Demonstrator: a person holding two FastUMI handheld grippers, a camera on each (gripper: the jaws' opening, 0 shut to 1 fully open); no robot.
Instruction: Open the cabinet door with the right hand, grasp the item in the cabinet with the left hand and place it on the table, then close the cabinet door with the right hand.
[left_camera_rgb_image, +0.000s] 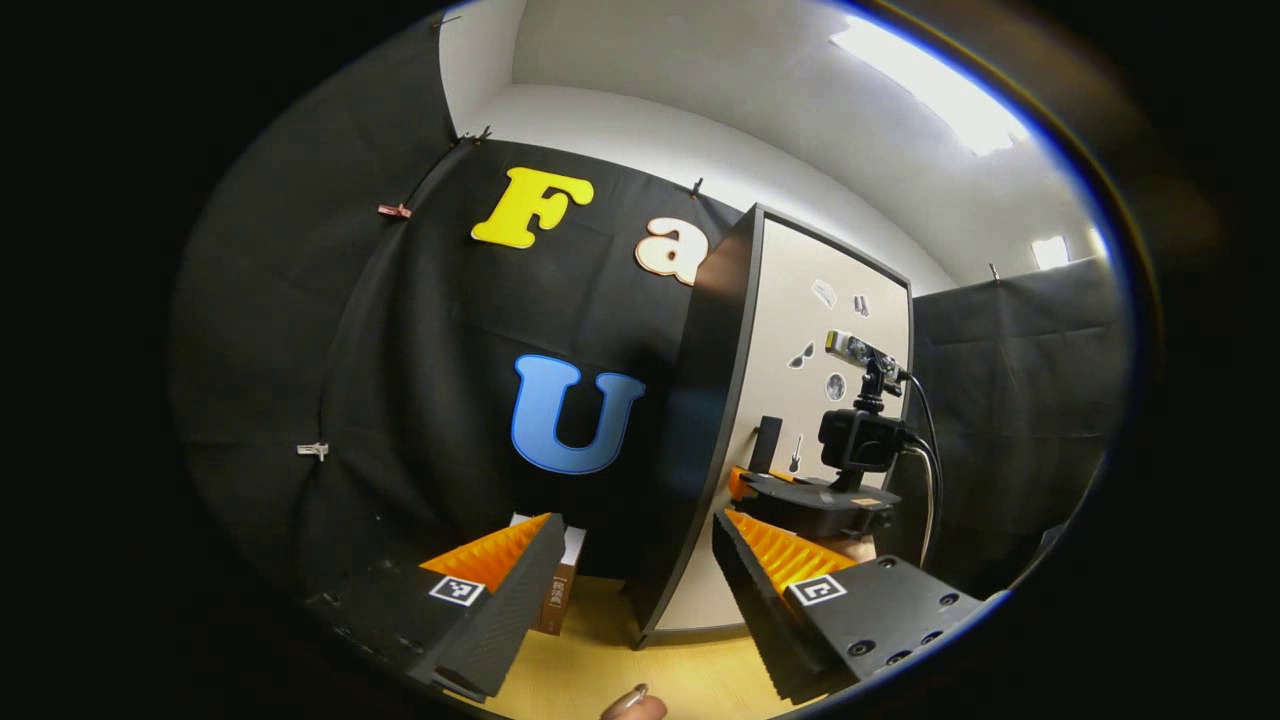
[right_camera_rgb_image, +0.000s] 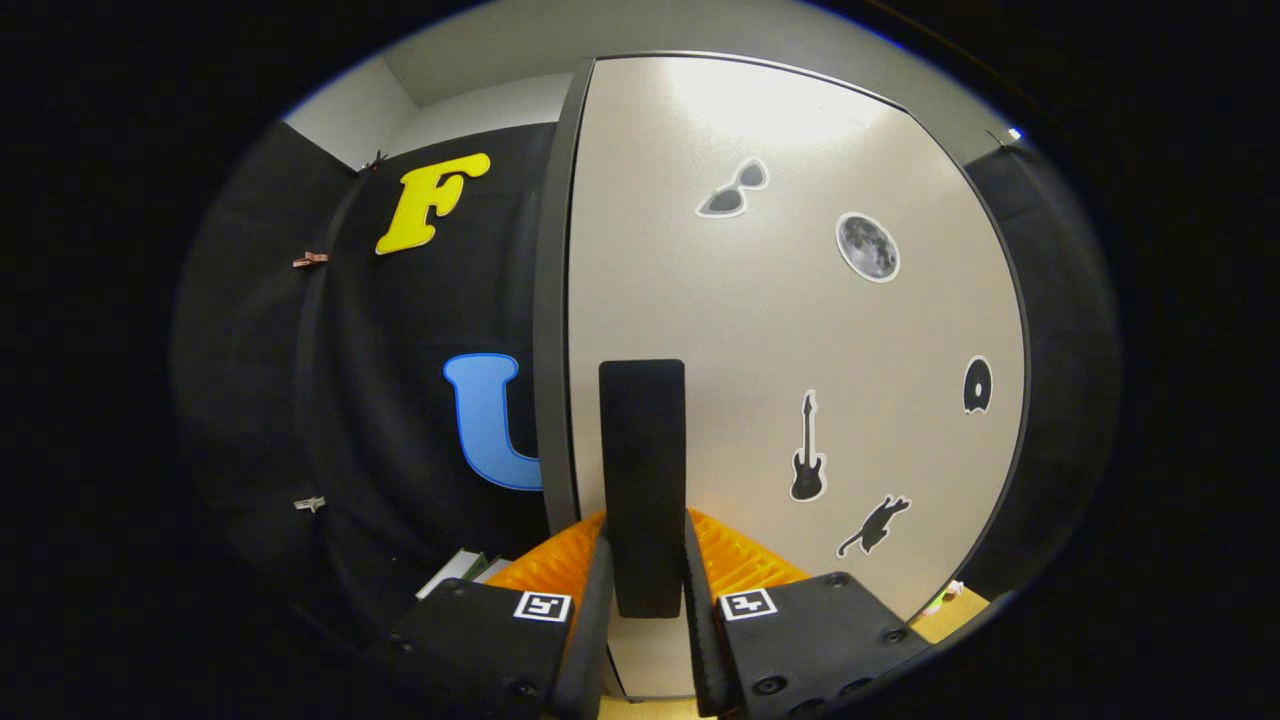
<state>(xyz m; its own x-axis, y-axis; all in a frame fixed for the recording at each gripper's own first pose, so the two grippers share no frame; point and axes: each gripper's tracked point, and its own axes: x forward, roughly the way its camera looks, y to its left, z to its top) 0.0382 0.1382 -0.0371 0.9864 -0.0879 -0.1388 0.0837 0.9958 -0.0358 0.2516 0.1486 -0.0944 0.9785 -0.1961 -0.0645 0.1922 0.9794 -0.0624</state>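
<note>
The cabinet (left_camera_rgb_image: 700, 420) stands on the wooden table, its dark side panel towards the left gripper view and its pale, sticker-covered door (right_camera_rgb_image: 800, 300) lying flush against the body. My right gripper (right_camera_rgb_image: 645, 590) is shut on the door's black vertical handle (right_camera_rgb_image: 642, 470), one finger on each side; it is seen farther off as the right gripper (left_camera_rgb_image: 800, 500) at the handle (left_camera_rgb_image: 768, 443). A small box (left_camera_rgb_image: 562, 585) with a white top and brown side stands on the table left of the cabinet, partly hidden behind a finger of my left gripper (left_camera_rgb_image: 635, 525), which is open and holds nothing.
The light wooden table top (left_camera_rgb_image: 600, 660) runs in front of the cabinet. A person's fingertip (left_camera_rgb_image: 635, 706) pokes in at the bottom edge. Black cloth walls close in behind and to the right. A white and green object (right_camera_rgb_image: 462, 568) lies low left of the cabinet.
</note>
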